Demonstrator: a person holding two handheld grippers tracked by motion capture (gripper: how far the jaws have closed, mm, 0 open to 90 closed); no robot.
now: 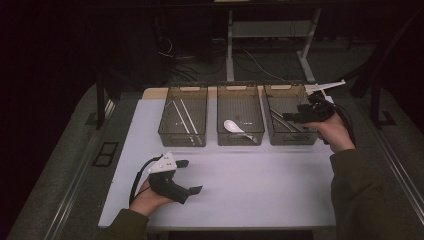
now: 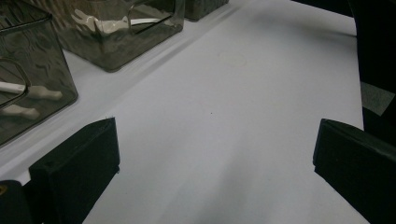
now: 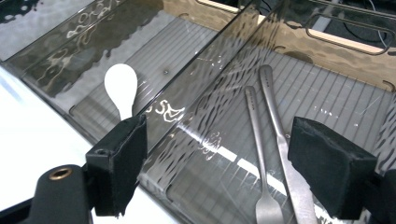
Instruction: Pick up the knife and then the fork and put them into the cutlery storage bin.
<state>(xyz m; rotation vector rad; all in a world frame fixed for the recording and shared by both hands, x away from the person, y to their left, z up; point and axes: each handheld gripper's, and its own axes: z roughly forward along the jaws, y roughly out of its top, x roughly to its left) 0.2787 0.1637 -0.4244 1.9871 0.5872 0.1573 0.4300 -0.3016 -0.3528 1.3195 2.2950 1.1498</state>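
Note:
Three smoky clear bins stand in a row at the back of the white table top (image 1: 250, 185). The left bin (image 1: 183, 139) holds thin white sticks (image 1: 181, 116). In the middle bin (image 1: 240, 141) lies a white spoon (image 1: 232, 126) (image 3: 120, 84). The right bin (image 1: 292, 141) holds a metal fork (image 3: 258, 140) and another metal utensil (image 3: 280, 135). Over that right bin hovers my right gripper (image 1: 292, 117) (image 3: 217, 158), open with nothing between its jaws. My left gripper (image 1: 190, 176) (image 2: 215, 158) rests low at the front left, open over bare table.
The left gripper view has the middle bin (image 2: 116, 42) and the left bin (image 2: 28, 93) to its upper left. Behind the table are a desk frame's legs (image 1: 230, 45) and cables on a dark floor. The table's front edge (image 1: 220, 226) runs by the person's sleeves.

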